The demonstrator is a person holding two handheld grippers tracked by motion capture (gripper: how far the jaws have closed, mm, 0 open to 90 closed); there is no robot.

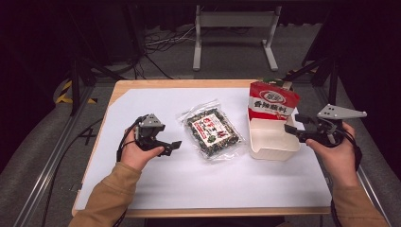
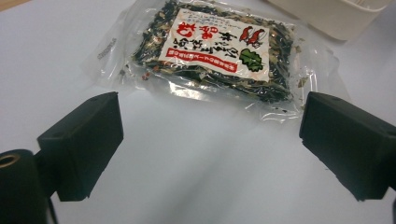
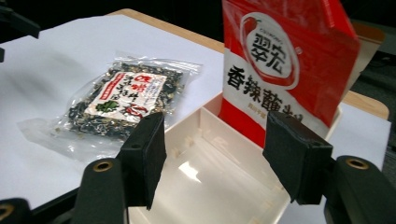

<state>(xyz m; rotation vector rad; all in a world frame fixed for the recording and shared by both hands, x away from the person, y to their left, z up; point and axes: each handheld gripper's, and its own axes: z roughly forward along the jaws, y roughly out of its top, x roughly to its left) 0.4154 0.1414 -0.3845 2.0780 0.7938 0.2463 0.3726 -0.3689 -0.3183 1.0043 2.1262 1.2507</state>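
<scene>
Left gripper [image 1: 174, 145]: rests low on the table at 9 o'clock, jaws spread wide with nothing between them; it points toward the clear bag, so by my reading it is lined up to take that bag next.

Clear bag [image 1: 212, 133]: lies flat at the centre of the white sheet, just past the left jaws at their 3 o'clock and apart from them; in the left gripper view the clear bag [image 2: 212, 51] sits ahead of the open jaws, its near edge level with their tips. Flat and loose, it likely needs a pinch on the crinkled edge.

White sheet [image 1: 142, 189]: covers the tabletop, a plain ground under the bags.

White box [image 1: 272, 144]: open-topped, at 3 o'clock of the clear bag, just beside it; it looks like the place where the bags are gathered.

Red pouch [image 1: 273, 101]: stands upright in the far end of the box, leaning on its wall, apparently already stowed.

Right gripper [image 1: 293, 124]: hangs at the box's right rim, jaws spread and empty, clear of the pouch.
</scene>
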